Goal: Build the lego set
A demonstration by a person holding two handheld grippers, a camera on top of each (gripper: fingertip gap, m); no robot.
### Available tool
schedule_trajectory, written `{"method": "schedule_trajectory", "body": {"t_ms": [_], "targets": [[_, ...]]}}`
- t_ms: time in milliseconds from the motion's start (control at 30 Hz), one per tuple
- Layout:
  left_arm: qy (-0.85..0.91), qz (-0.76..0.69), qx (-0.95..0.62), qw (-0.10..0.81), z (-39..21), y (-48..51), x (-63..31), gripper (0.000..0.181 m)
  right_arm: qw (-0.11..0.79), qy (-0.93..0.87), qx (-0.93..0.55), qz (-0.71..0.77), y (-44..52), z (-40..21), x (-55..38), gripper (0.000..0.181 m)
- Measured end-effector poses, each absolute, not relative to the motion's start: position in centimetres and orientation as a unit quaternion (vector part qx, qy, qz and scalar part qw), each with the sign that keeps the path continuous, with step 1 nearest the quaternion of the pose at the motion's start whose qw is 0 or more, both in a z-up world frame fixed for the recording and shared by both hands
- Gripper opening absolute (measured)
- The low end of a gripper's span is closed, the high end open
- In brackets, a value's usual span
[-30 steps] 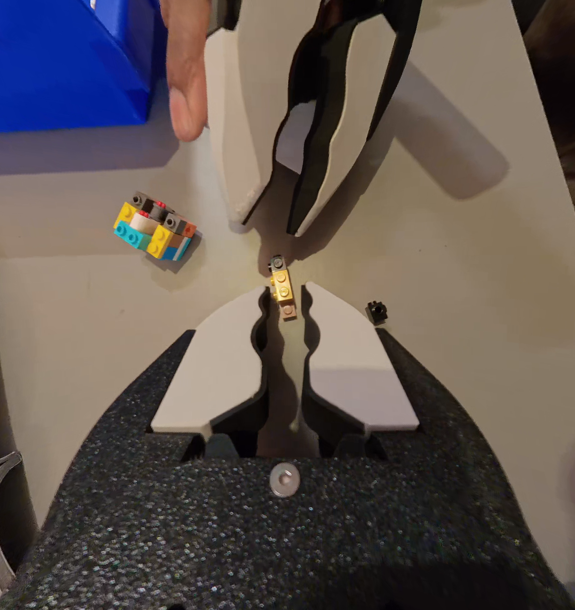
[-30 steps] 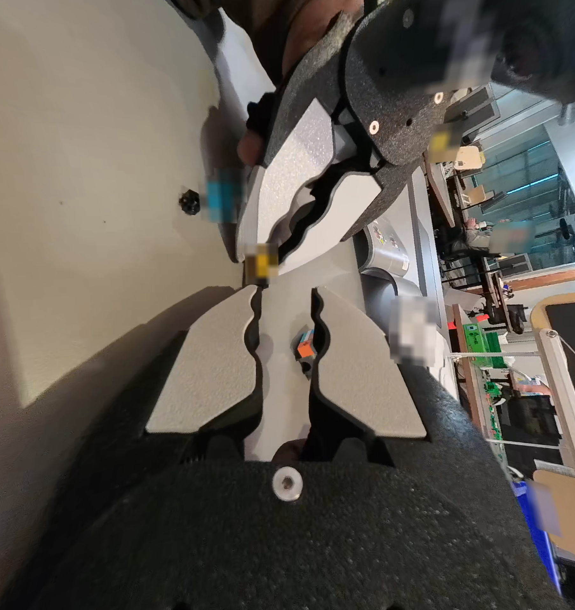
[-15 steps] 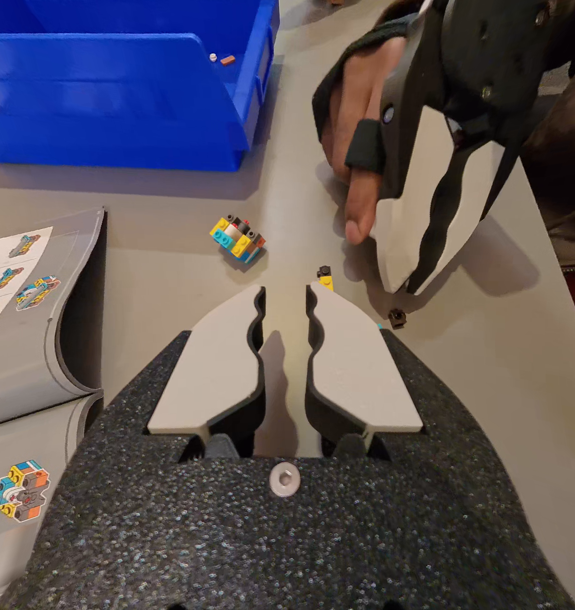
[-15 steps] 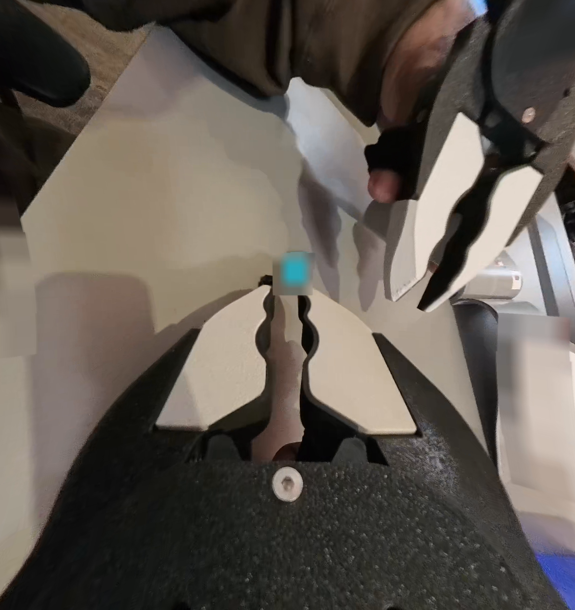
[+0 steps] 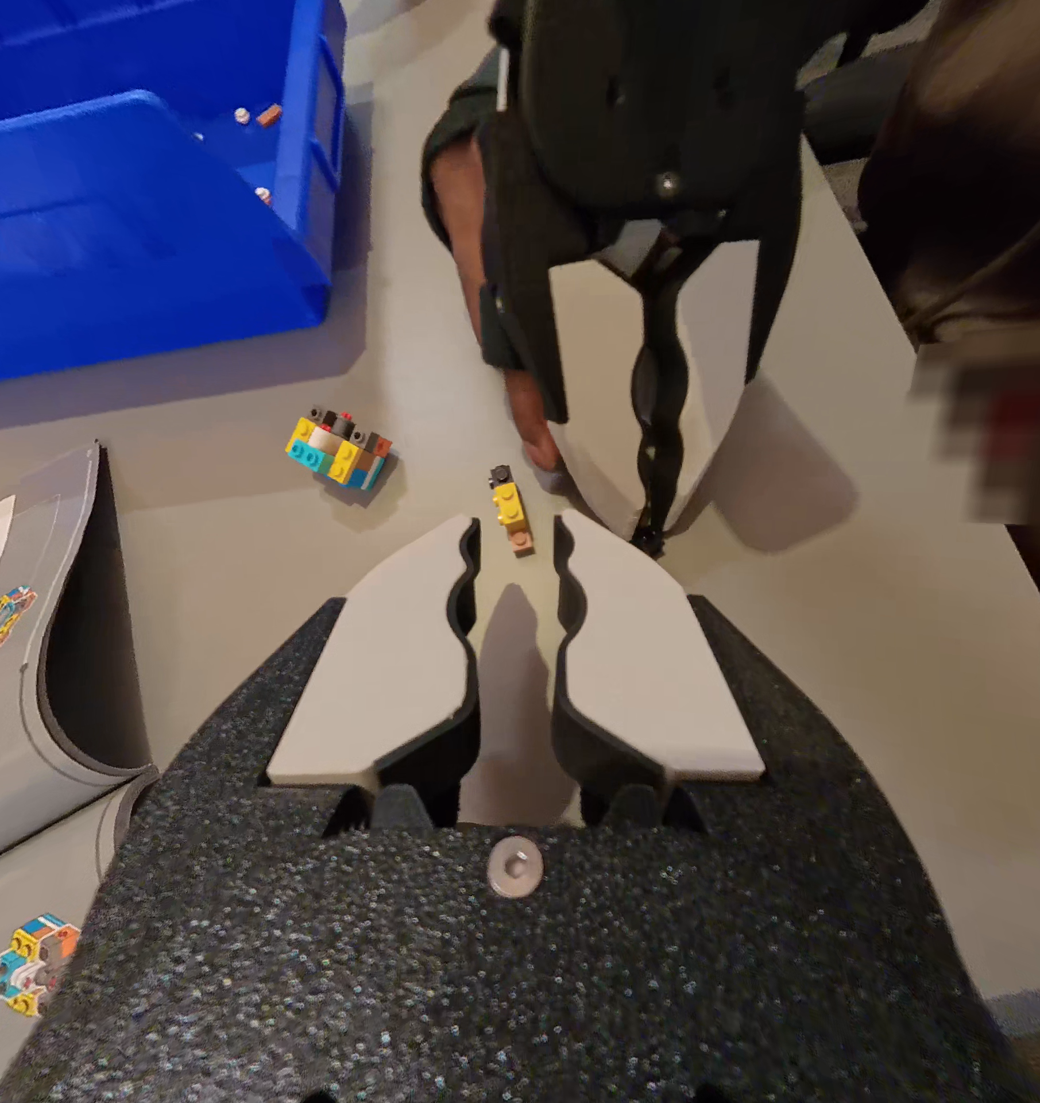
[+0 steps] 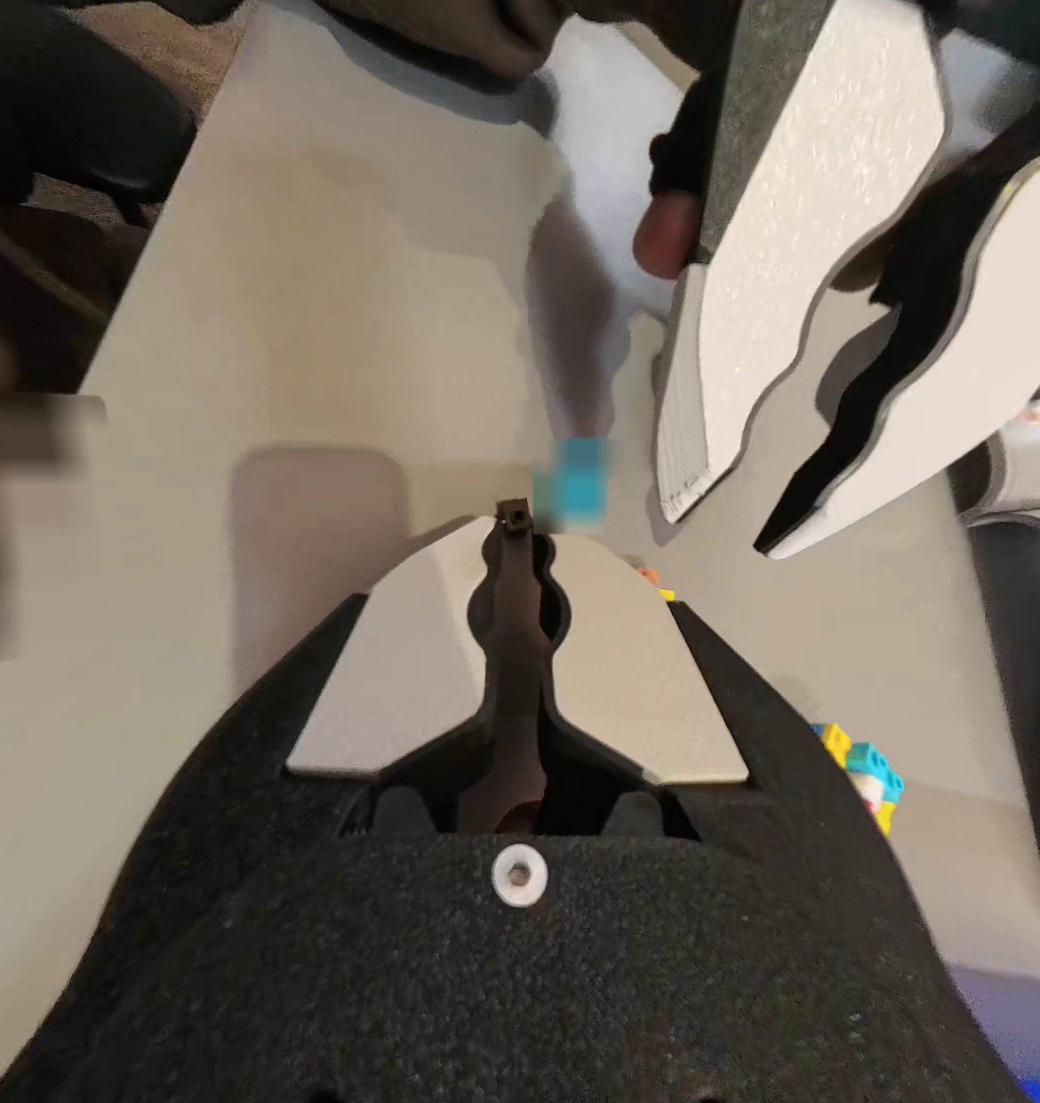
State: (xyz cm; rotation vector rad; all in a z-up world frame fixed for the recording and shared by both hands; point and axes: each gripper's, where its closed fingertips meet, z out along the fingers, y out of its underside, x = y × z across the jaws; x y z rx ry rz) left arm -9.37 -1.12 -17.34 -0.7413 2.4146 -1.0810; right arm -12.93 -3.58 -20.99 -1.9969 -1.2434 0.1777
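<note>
A short strip of dark grey, yellow and tan bricks (image 5: 511, 512) lies on the grey table (image 5: 833, 686), just ahead of my open, empty left gripper (image 5: 517, 528). A multi-coloured brick assembly (image 5: 339, 449) sits to its left; it also shows in the right wrist view (image 6: 863, 770). My right gripper (image 6: 516, 528) points down at the table, shut on a small black brick (image 6: 514, 517). The left wrist view shows it (image 5: 650, 531) to the right of the strip, tips at the black brick (image 5: 647, 542). My left gripper (image 6: 723, 531) hovers open at the upper right of the right wrist view.
A blue bin (image 5: 147, 239) with a few small pieces stands at the back left. An open instruction booklet (image 5: 34, 627) lies along the left side. The table's right edge (image 5: 983, 537) is near the right gripper. A person's hand (image 5: 523, 430) holds the right gripper. There is about 6 cm between the tips of the two grippers.
My left gripper let go of the strip and drew back, leaving it on the table. My right gripper swung to the small black brick and closed on it.
</note>
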Motion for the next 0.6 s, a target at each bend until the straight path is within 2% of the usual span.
{"method": "schedule_trajectory", "body": {"t_ms": [400,600], "targets": [[0.877,-0.37,-0.212,0.219,-17.7,-1.1,-10.2,0.023,0.399,-0.447,-0.79,0.133,-3.4,-20.3,-11.9,0.008],[0.863,-0.371,-0.126,0.318,-15.9,-3.2,-9.3,0.022,0.442,-0.35,-0.796,0.22,-3.0,-17.8,-9.7,0.008]]}}
